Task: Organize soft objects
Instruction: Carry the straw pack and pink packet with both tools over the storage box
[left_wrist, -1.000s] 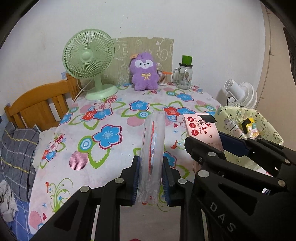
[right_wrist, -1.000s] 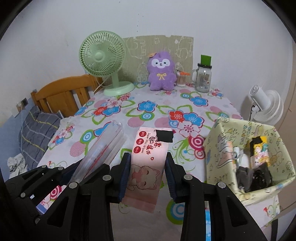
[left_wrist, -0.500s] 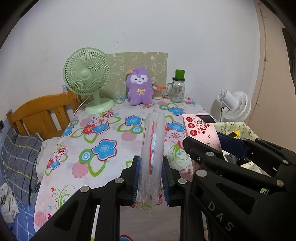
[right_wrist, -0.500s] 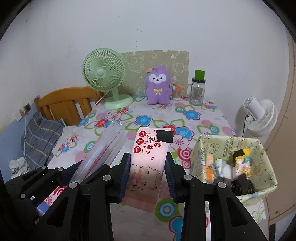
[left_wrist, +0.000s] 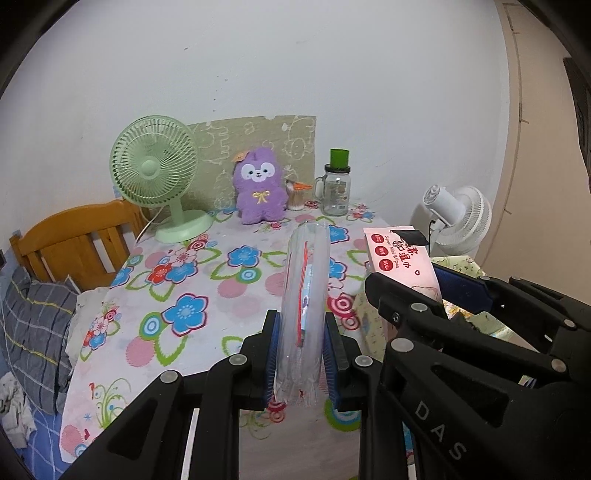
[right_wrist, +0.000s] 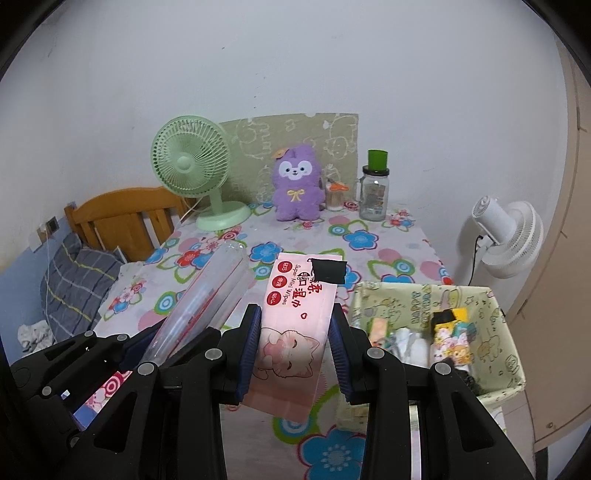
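- The middle of the flowered table (left_wrist: 192, 288) lies bare; a gripper could pass there
- Along the far edge stand the green fan (left_wrist: 159, 173), the purple plush (left_wrist: 260, 188) and the glass jar (left_wrist: 336, 188), close together by the wall
- To the right the basket (right_wrist: 491, 332) is partly filled; its rim stands just beside the table
- The white fan (right_wrist: 506, 240) stands behind the basket; the wooden headboard (left_wrist: 74, 243) closes the left side
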